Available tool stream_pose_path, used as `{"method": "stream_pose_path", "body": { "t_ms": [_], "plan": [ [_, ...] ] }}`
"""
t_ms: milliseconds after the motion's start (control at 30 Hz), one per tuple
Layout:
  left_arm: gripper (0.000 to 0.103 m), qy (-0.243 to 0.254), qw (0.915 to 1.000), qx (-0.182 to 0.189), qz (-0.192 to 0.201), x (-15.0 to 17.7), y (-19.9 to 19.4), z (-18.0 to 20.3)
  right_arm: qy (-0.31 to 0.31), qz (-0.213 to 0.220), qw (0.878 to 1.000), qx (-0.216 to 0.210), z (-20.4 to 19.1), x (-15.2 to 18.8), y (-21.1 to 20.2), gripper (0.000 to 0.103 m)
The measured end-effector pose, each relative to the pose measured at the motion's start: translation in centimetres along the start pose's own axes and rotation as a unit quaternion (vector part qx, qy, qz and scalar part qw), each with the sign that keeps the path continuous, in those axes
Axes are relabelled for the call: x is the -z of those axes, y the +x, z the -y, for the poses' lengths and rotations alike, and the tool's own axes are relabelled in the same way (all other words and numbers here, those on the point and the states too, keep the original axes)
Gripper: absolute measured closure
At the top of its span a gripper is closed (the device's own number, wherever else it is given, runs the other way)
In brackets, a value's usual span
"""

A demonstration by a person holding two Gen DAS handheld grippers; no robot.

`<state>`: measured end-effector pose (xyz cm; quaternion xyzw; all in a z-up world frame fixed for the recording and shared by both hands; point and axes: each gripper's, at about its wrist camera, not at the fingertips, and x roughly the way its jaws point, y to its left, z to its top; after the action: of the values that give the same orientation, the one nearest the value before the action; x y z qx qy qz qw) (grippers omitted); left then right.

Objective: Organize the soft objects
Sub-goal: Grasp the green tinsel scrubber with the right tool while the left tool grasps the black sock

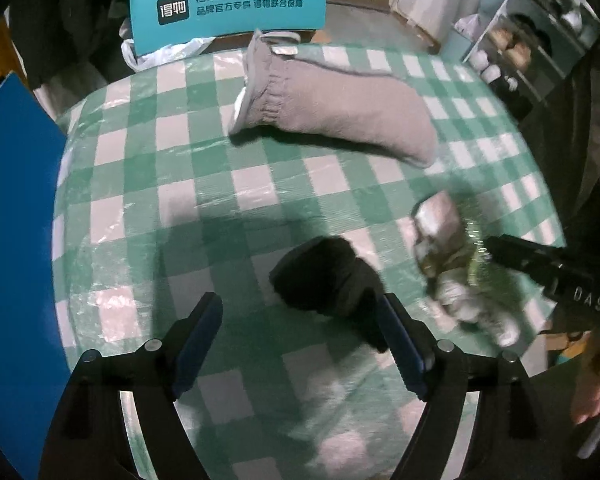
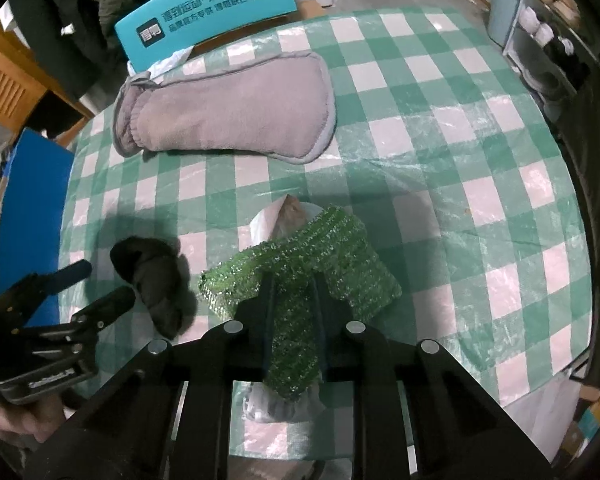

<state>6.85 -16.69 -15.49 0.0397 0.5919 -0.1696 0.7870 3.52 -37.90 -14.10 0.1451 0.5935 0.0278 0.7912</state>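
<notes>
A grey fleece mitt lies at the far side of the green-checked table. A dark rolled sock lies near the middle. My left gripper is open, just in front of the sock, which touches its right finger. My right gripper is shut on a glittery green cloth that lies over a pale plastic-wrapped bundle.
A teal chair back with white print stands behind the table. A blue board is at the left edge. A shelf with jars stands at the right.
</notes>
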Motion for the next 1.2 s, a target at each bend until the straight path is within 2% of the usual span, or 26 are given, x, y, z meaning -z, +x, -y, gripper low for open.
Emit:
{"method": "stream_pose_path", "body": {
  "t_ms": [33,67,100,233,533,567,600,633,667,700,733,767,867,1000,1033,1067,1100,1133,1200],
  "plan": [
    [0.021,-0.001,1.0000,0.004,0.001,0.1,-0.1,0.2,0.005,0.003,1.000,-0.005,0.0,0.0,-0.1,0.067],
    [0.020,-0.001,1.0000,0.007,0.002,0.0,-0.2,0.4,0.007,0.009,1.000,-0.006,0.1,0.1,-0.5,0.050],
    [0.017,-0.001,0.9999,0.010,0.004,0.1,-0.3,0.6,0.006,0.016,1.000,-0.005,0.0,0.1,-0.8,0.040],
    [0.016,0.011,0.9999,0.011,0.002,0.4,-0.3,1.7,-0.019,0.030,0.999,0.001,-1.3,-0.1,-1.1,0.032],
    [0.016,0.024,0.9997,0.006,-0.005,0.4,0.8,2.5,-0.055,0.010,0.997,0.051,-2.6,-0.6,1.6,0.032],
    [0.016,0.025,0.9997,0.005,-0.006,0.4,0.9,2.6,-0.053,0.008,0.997,0.054,-2.4,-0.6,1.7,0.038],
    [0.016,0.025,0.9996,0.005,-0.007,0.3,1.0,2.7,-0.046,0.008,0.998,0.049,-2.1,-0.7,1.7,0.054],
    [0.016,0.026,0.9996,0.004,-0.008,0.2,1.2,2.8,-0.039,0.007,0.998,0.045,-1.8,-0.8,1.7,0.061],
    [0.016,0.027,0.9996,0.003,-0.009,0.2,1.4,2.9,-0.033,0.007,0.999,0.042,-1.5,-0.8,1.6,0.075],
    [0.016,0.027,0.9996,0.003,-0.010,0.1,1.5,2.9,-0.026,0.010,0.999,0.038,-1.1,-0.9,1.4,0.082],
    [0.016,0.027,0.9996,0.002,-0.011,0.0,1.7,3.0,-0.021,0.012,0.999,0.036,-0.9,-0.9,1.3,0.084],
    [0.016,0.027,0.9996,0.002,-0.012,-0.1,1.9,3.0,-0.012,0.015,0.999,0.031,-0.5,-1.0,1.0,0.091],
    [0.016,0.024,0.9996,-0.002,-0.016,-0.2,2.5,3.1,0.005,0.020,1.000,0.018,0.4,-1.0,0.6,0.094],
    [0.016,0.020,0.9996,-0.004,-0.020,-0.3,3.2,2.9,0.017,0.013,1.000,0.002,0.9,-1.0,0.7,0.092],
    [0.017,0.019,0.9996,-0.004,-0.019,-0.3,3.3,2.9,0.021,0.020,1.000,0.004,0.9,-0.9,0.5,0.090],
    [0.019,0.017,0.9997,-0.002,-0.019,-0.2,3.4,2.8,0.016,0.027,0.999,0.008,0.7,-0.9,0.3,0.071],
    [0.022,0.015,0.9997,-0.001,-0.021,-0.2,3.5,2.7,0.011,0.031,0.999,0.011,0.5,-0.9,0.0,0.047],
    [0.028,0.013,0.9996,0.000,-0.025,-0.2,3.8,2.6,0.005,0.038,0.999,0.014,0.2,-0.9,-0.3,0.041],
    [0.036,0.007,0.9994,0.003,-0.033,-0.2,4.2,2.3,-0.004,0.045,0.999,0.011,-0.3,-1.0,-0.6,0.039]
  ]
}}
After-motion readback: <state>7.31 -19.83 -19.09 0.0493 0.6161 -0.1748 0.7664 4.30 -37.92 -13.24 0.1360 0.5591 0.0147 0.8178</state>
